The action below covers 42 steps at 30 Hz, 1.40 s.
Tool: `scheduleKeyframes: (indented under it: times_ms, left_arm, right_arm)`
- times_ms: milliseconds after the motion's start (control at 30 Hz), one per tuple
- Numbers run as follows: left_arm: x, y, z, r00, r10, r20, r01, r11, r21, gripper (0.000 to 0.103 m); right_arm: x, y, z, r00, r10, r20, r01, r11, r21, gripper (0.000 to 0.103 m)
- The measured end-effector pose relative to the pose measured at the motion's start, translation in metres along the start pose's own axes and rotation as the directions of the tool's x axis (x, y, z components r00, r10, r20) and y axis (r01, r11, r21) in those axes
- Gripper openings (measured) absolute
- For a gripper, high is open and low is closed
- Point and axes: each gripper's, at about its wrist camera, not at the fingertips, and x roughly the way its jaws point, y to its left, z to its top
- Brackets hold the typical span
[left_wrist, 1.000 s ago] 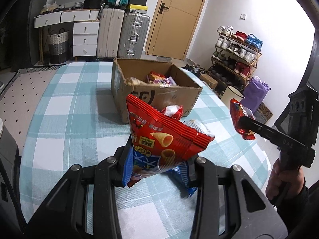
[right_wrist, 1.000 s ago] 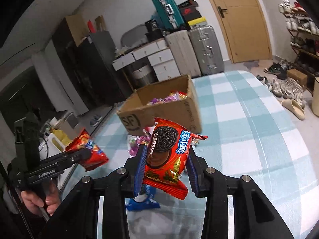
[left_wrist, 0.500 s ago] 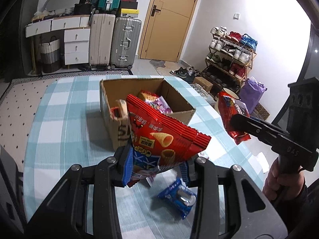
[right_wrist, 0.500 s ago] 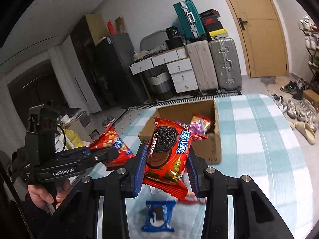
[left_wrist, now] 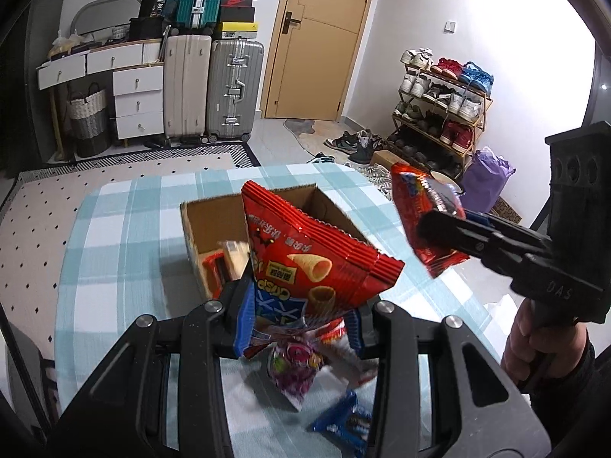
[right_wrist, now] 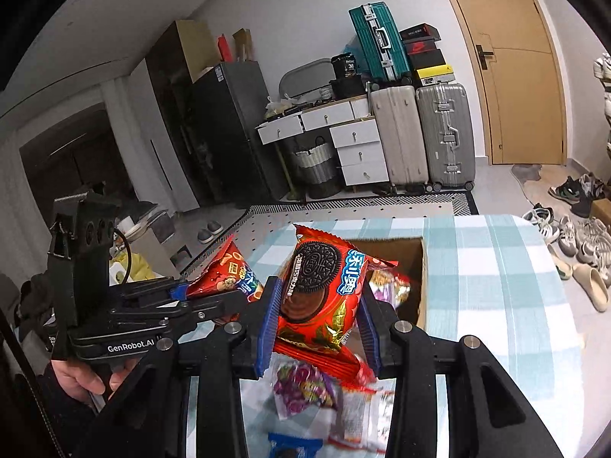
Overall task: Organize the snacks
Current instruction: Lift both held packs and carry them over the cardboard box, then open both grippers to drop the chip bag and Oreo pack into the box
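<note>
My left gripper [left_wrist: 298, 316] is shut on a red corn-snack bag [left_wrist: 317, 263] and holds it high above the table, near the open cardboard box [left_wrist: 194, 225]. My right gripper [right_wrist: 317, 324] is shut on a red Oreo packet [right_wrist: 320, 290], also raised over the near side of the box [right_wrist: 416, 278]. Each gripper shows in the other's view: the right one [left_wrist: 431, 225] with its packet [left_wrist: 416, 206], the left one [right_wrist: 229, 297] with its bag [right_wrist: 229, 274]. Snacks lie inside the box.
Loose snacks lie on the checked tablecloth [left_wrist: 114, 267] below the grippers: a purple packet [left_wrist: 294, 370], a blue Oreo packet [left_wrist: 343, 423], a white-red packet [right_wrist: 362, 412]. Suitcases [left_wrist: 210, 87], drawers and a shoe rack [left_wrist: 439, 103] stand beyond the table.
Both grippers have risen and tilted down with their packets still held. The box now sits lower and nearer beneath them, and the loose snacks under the grippers have come into view.
</note>
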Motion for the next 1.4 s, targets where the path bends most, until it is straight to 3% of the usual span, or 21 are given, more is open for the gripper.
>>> scheduleKeyframes:
  times_ms: [533, 1067, 1100, 1133, 1200, 1400]
  left_arm:
    - [0.081, 0.018, 0.070, 0.999, -0.008, -0.039, 0.009, 0.999, 0.032, 0.035]
    - [0.154, 0.047, 0.070, 0.992, -0.015, -0.128, 0.017, 1.000, 0.012, 0.036]
    - [0.156, 0.049, 0.069, 0.991, -0.004, -0.132, 0.005, 1.000, 0.011, 0.042]
    - [0.157, 0.049, 0.069, 0.991, 0.003, -0.133, -0.001, 1.000, 0.010, 0.050]
    - [0.155, 0.051, 0.067, 0.992, 0.023, -0.123, -0.022, 1.000, 0.010, 0.053]
    - [0.135, 0.055, 0.064, 0.994, 0.061, -0.092, -0.060, 0.998, 0.007, 0.059]
  right_arm:
    - [0.072, -0.027, 0.045, 0.999, -0.023, -0.048, 0.022, 1.000, -0.016, 0.038]
    - [0.136, -0.057, 0.035, 0.991, -0.066, -0.114, 0.063, 0.998, -0.030, 0.038]
    - [0.139, -0.057, 0.034, 0.991, -0.074, -0.115, 0.070, 0.997, -0.039, 0.040]
    - [0.141, -0.057, 0.033, 0.990, -0.083, -0.116, 0.078, 0.996, -0.047, 0.051]
    - [0.142, -0.059, 0.032, 0.988, -0.105, -0.110, 0.100, 0.993, -0.057, 0.063]
    - [0.124, -0.062, 0.031, 0.990, -0.122, -0.075, 0.117, 0.991, -0.058, 0.064]
